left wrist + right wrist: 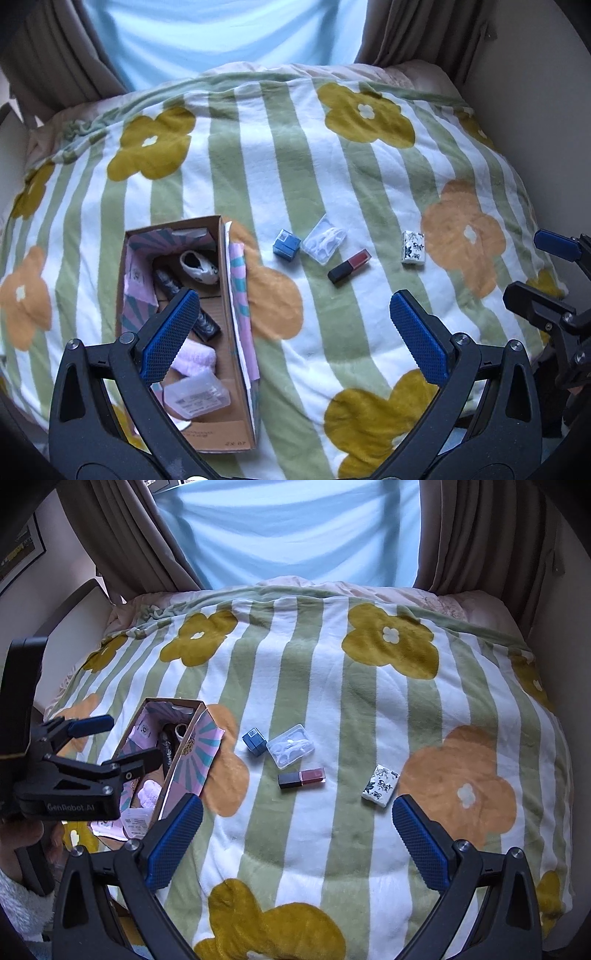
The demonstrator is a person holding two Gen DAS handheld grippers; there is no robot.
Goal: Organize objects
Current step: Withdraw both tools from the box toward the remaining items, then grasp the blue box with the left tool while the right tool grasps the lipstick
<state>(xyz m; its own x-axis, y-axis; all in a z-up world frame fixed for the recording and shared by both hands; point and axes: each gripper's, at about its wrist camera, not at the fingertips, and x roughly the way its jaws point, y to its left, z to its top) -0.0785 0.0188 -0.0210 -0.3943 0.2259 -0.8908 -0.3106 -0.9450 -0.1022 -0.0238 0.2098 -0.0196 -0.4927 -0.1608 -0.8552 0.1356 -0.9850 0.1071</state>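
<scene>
An open cardboard box (236, 325) (184, 764) lies on the flowered blanket at the left. It holds a clear case (195, 397), a pink fluffy item (194, 360), a dark tube (203, 321) and a white-and-black item (199, 267). On the blanket lie a blue cube (286, 245) (254, 742), a clear floss-pick case (324, 240) (290, 750), a black-and-red lipstick (349, 266) (302, 777) and a white printed packet (413, 247) (380, 786). My left gripper (291, 332) (110, 742) is open and empty over the box's near right side. My right gripper (297, 842) (543, 266) is open and empty, near the packet.
The striped green-and-white blanket (332, 166) (332, 686) covers the whole bed. Brown curtains (480, 535) and a pale blue sheet hang behind it. Walls close in at both sides.
</scene>
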